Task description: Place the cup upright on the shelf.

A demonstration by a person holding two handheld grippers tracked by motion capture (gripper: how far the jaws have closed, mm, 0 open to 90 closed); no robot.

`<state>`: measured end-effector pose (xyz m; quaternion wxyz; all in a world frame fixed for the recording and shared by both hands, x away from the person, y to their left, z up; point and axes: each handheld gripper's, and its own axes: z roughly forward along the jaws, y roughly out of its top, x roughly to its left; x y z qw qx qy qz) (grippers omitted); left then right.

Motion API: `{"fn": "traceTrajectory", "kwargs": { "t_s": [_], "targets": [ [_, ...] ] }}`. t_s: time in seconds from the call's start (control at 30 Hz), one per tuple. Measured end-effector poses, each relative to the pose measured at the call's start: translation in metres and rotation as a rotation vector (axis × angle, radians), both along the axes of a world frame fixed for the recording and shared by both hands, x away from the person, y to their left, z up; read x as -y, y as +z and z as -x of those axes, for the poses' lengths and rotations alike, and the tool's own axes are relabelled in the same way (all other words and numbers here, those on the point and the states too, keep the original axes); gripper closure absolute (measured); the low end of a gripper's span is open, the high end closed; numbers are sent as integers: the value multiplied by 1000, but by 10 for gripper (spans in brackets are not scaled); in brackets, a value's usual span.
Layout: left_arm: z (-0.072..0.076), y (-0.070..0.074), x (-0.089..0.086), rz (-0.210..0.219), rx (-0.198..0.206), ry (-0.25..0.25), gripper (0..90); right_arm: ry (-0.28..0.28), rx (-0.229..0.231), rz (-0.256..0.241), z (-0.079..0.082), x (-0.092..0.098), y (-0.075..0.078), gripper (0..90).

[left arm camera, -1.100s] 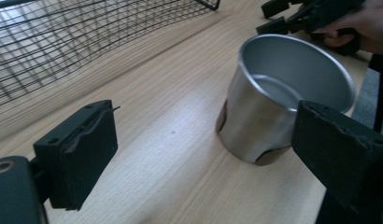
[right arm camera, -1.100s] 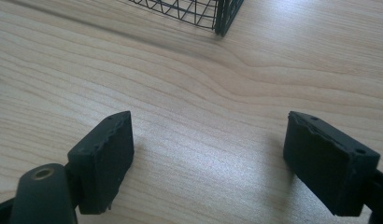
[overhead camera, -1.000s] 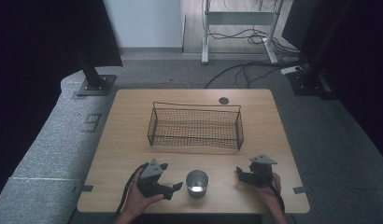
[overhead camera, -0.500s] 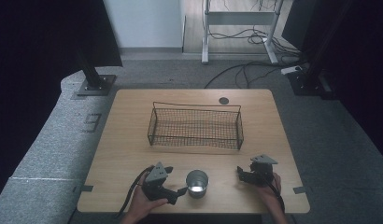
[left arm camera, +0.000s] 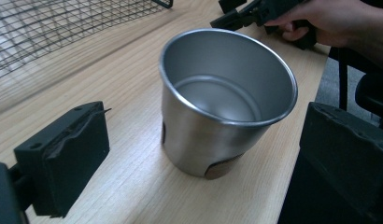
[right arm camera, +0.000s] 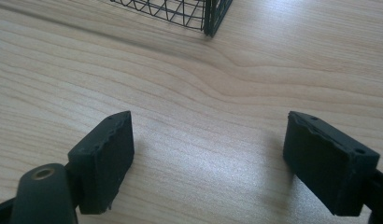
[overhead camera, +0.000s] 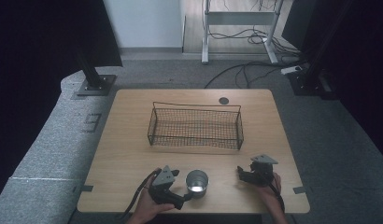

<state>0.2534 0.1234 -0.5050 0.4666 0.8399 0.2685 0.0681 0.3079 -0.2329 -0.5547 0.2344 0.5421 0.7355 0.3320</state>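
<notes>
Two black jaws of my left tongs (left arm camera: pixel 199 154) stand wide apart with the steel cup (left arm camera: pixel 224 100) upright between them, neither jaw touching its wall as far as I can tell. From the cup, these tongs (overhead camera: pixel 180 201) sit just to its left, and my right tongs (overhead camera: pixel 243 175) rest well off to its right, jaws apart over bare tabletop (right arm camera: pixel 217 74). So the left is the nearer. Beyond the cup stands the wire basket (overhead camera: pixel 195 126), apart from it; nothing blocks the jaws closing.
</notes>
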Motion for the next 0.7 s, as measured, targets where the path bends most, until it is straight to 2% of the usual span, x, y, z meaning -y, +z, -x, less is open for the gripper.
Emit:
{"fn": "traceTrajectory", "kwargs": {
  "t_s": [0.4, 0.7],
  "targets": [
    [-3, -8, 16, -26, -13, -8, 22, 0, 0, 0, 0, 0, 0, 161],
    [-3, -11, 25, -38, -6, -9, 13, -4, 0, 2, 0, 0, 0, 161]
  ]
}}
